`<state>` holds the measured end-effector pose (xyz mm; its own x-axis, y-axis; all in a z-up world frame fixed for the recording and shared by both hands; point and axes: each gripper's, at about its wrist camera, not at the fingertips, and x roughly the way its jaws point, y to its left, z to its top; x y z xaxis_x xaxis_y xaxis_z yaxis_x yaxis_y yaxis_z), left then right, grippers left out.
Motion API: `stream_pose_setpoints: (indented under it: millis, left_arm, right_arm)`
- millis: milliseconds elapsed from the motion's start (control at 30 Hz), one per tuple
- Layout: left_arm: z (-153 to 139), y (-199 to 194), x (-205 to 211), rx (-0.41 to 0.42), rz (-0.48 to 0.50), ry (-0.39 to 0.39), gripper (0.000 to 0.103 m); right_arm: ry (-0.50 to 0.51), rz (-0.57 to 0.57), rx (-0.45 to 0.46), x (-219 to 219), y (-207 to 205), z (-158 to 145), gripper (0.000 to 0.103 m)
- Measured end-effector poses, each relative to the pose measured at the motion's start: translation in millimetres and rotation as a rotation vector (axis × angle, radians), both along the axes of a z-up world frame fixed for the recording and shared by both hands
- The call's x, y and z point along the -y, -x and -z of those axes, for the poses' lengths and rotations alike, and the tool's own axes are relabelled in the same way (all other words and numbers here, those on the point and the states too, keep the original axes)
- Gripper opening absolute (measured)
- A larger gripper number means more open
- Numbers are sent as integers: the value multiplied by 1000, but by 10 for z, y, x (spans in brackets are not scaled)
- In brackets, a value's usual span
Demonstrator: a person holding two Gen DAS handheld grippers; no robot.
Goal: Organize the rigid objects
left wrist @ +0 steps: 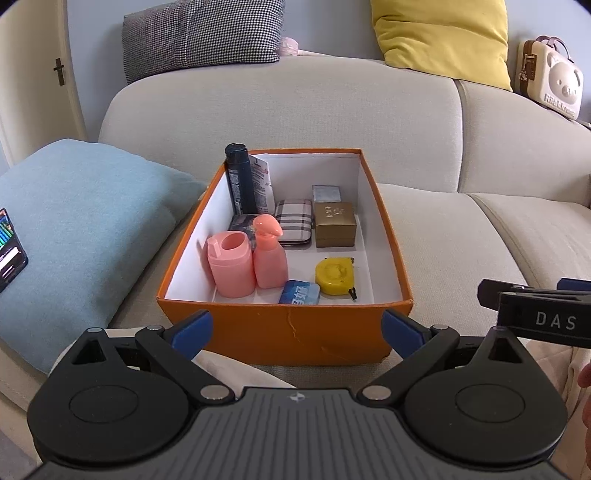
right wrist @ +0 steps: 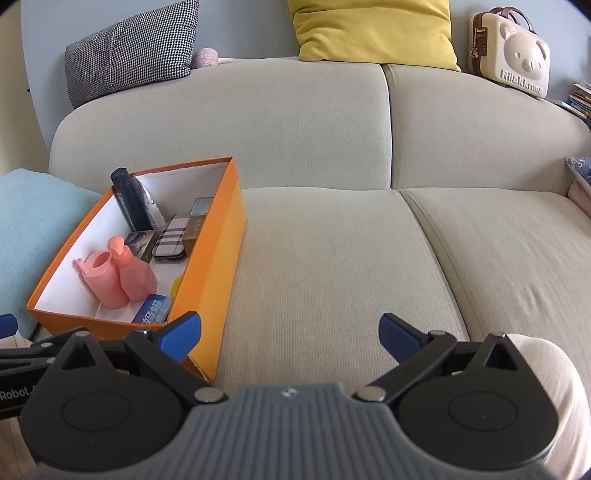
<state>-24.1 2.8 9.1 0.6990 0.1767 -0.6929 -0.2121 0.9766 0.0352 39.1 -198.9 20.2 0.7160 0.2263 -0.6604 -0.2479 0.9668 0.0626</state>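
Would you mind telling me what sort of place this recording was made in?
Most likely a home living room: a beige sofa with a yellow cushion and a houndstooth cushion on its back, and an orange box of toiletries on the seat.

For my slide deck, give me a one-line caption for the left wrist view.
Open left tool facing an orange box of toiletries and a yellow tape measure on a beige sofa.

Beige sofa ahead of gripper. Houndstooth cushion far left, yellow cushion far centre, bear-face case far right. Blue pillow left, phone on it.
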Motion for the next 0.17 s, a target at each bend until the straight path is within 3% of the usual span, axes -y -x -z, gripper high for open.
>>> stream_pose_setpoints:
  millis: [167]
  left_arm:
    - [-1, 4, 20, -1, 5, 1, 103]
  right_arm:
    - [0, -2, -4, -4, 7, 9, 102]
